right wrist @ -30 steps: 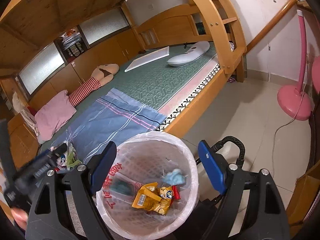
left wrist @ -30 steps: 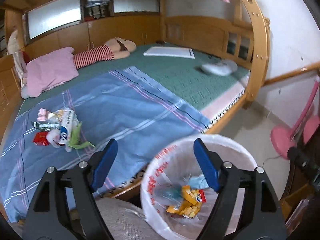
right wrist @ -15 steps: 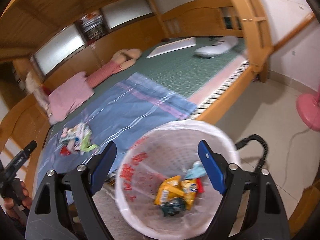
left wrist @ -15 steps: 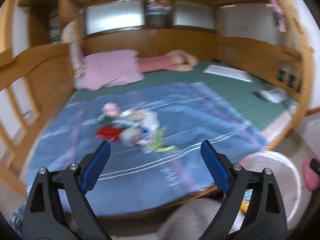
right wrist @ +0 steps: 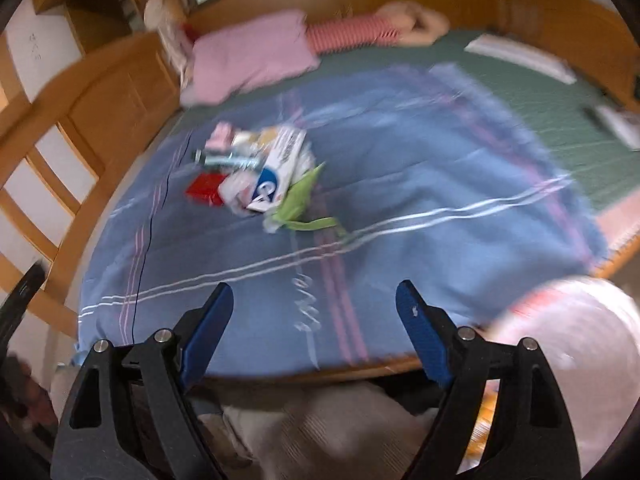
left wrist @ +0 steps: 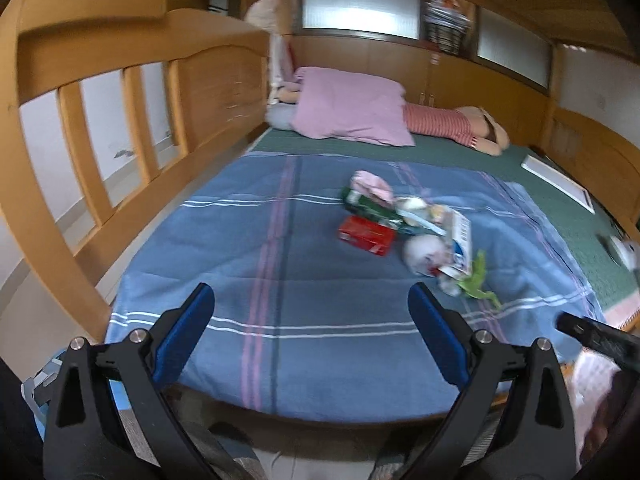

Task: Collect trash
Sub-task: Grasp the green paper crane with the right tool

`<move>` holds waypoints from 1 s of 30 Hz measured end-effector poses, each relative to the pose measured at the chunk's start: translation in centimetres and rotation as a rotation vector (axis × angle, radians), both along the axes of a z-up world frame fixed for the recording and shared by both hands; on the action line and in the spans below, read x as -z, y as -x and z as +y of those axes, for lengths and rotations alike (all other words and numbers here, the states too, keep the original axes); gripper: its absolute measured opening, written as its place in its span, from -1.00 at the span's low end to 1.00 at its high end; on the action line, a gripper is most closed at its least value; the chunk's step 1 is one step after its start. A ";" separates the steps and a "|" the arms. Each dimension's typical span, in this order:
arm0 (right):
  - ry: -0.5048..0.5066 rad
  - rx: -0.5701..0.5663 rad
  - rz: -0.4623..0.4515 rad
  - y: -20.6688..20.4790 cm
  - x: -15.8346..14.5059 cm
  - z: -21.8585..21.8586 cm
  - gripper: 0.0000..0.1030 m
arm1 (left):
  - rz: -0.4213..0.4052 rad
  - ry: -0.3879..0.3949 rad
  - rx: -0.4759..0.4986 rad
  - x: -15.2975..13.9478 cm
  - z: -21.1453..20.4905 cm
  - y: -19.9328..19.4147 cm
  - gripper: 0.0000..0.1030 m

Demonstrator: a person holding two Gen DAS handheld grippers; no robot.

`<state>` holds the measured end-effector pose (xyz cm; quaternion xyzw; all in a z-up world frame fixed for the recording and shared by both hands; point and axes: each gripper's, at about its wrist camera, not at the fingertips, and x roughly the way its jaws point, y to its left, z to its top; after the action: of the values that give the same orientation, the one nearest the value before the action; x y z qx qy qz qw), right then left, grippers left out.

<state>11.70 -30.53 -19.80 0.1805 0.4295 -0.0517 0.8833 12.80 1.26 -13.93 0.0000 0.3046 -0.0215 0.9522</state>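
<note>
Both views had swung away from the lined bin and onto the bed (left wrist: 48,208), so the whole frame was now filled by the blue striped blanket (left wrist: 320,288) rather than by the bin's mouth. In the right wrist view only a blurred pale edge of the trash bin (right wrist: 580,340) remained, at the near right, just beside the bed's wooden side; in the left wrist view it was barely a pale smear at the near right corner. That read as a turn from dropping off to fetching the next load.

The trash pile (left wrist: 404,228) lay on the blanket toward the middle of the bed, well apart from both tools: a red box (left wrist: 366,235), a green packet, a white-and-blue carton (right wrist: 276,168), crumpled white paper and a green scrap (right wrist: 300,204) at its near right edge. Farther off a pink pillow (left wrist: 352,108) and a striped doll lay against the headboard, not part of the job.

The left tool (left wrist: 311,320) had just been opening and stood wide with nothing between its blue pads. The right tool (right wrist: 314,312) was also spread apart and empty. Judging by this, several pieces remained to collect, and each tool would have to reach far across the blanket before closing on anything.
</note>
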 end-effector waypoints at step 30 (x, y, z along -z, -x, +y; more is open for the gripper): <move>-0.225 -0.008 0.283 -17.2 8.7 -0.1 -0.50 | 0.097 0.012 -0.107 4.0 4.8 -3.9 0.88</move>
<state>28.91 -30.61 -28.50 0.2676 0.5533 -0.0245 0.7885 16.73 6.11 -17.89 -0.0231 0.3499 0.0278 0.9361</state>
